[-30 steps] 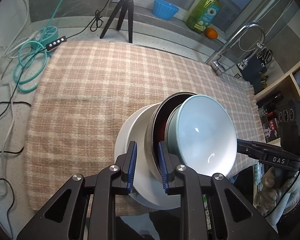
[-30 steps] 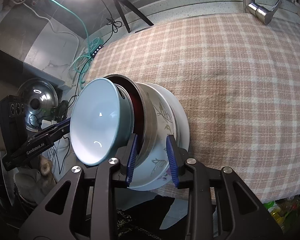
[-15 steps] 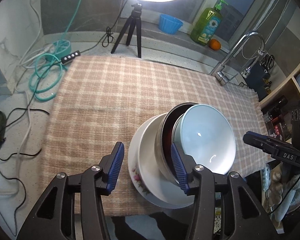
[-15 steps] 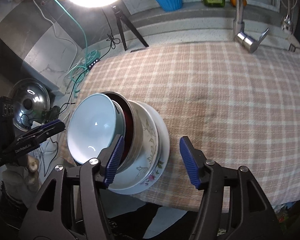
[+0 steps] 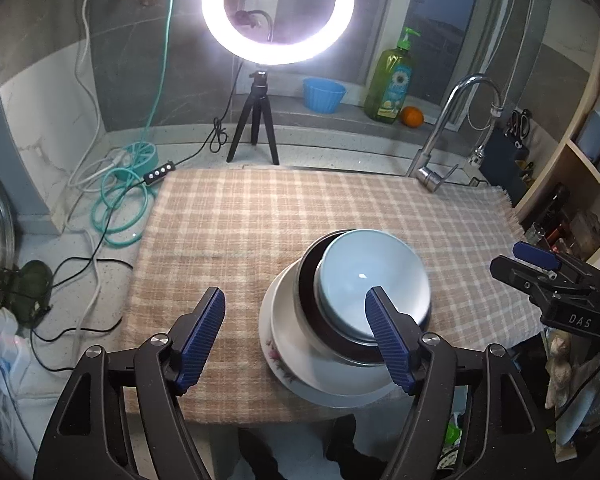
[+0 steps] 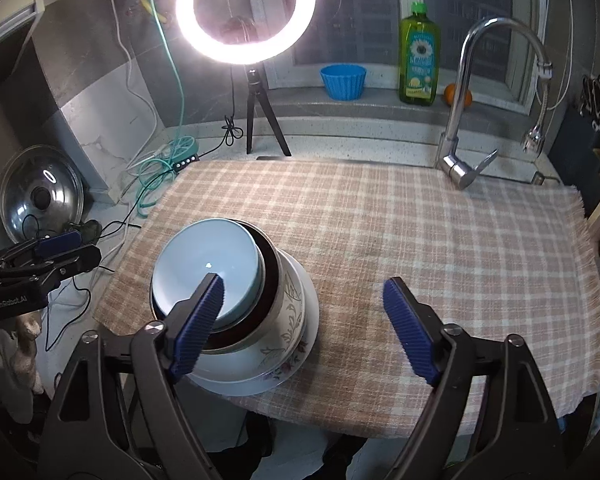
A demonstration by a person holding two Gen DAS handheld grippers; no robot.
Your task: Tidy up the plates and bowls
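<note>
Both grippers' fingers (image 5: pixel 204 328) wide, empty

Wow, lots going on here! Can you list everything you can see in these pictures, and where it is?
Blue bowl: 1, pale blue, top of the stack.
Metal bowl: 1, steel with a dark inside, under the blue bowl.
Floral bowl: 1, white, under the metal bowl.
Plate: 1, white with flowers, bottom of the stack.
Cloth: 1, beige plaid, over the counter.
Ring light: 1, lit, on a black tripod behind the cloth.
Tub: 1, blue, on the sill.
Soap bottle: 1, green, on the sill.
Orange: 1, beside the bottle.
Tap: 1, chrome, far right.
Pot lid: 1, steel, left.
Cables: several, teal, white, black, left.
Left gripper: open.
Right gripper: open.
</note>
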